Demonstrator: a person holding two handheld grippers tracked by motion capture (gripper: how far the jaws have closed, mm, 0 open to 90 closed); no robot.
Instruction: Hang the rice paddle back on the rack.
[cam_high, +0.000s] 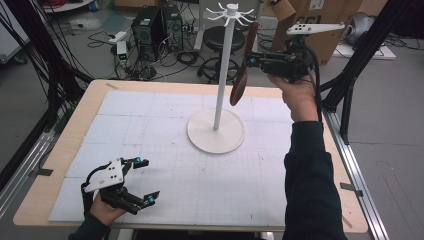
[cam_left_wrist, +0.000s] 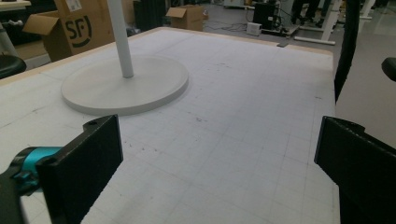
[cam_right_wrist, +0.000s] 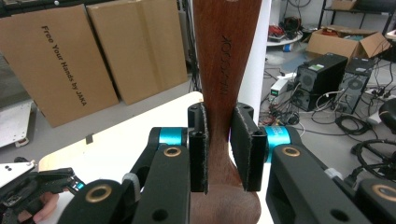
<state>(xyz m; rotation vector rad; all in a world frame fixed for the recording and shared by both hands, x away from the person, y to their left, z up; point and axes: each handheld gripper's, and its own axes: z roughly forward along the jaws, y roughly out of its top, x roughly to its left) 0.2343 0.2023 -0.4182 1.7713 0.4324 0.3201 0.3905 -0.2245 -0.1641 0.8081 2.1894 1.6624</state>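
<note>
White gridded mat (cam_high: 165, 150) on table, cardboard boxes (cam_right_wrist: 93, 51) behind — right tool (cam_high: 252, 61) clamping wooden spoon (cam_high: 242, 75), left tool (cam_high: 145, 181) wide.

Stand (cam_high: 216, 131) sits mid-table (cam_high: 65, 150); wooden spoon (cam_high: 242, 75) up at its 1 o'clock, left gripper (cam_high: 145, 180) down at 7.

Pale wooden table (cam_high: 75, 130), white gridded mat (cam_high: 165, 145) covering most of its top, white rack stand's round base (cam_high: 216, 131) resting on the mat
</note>
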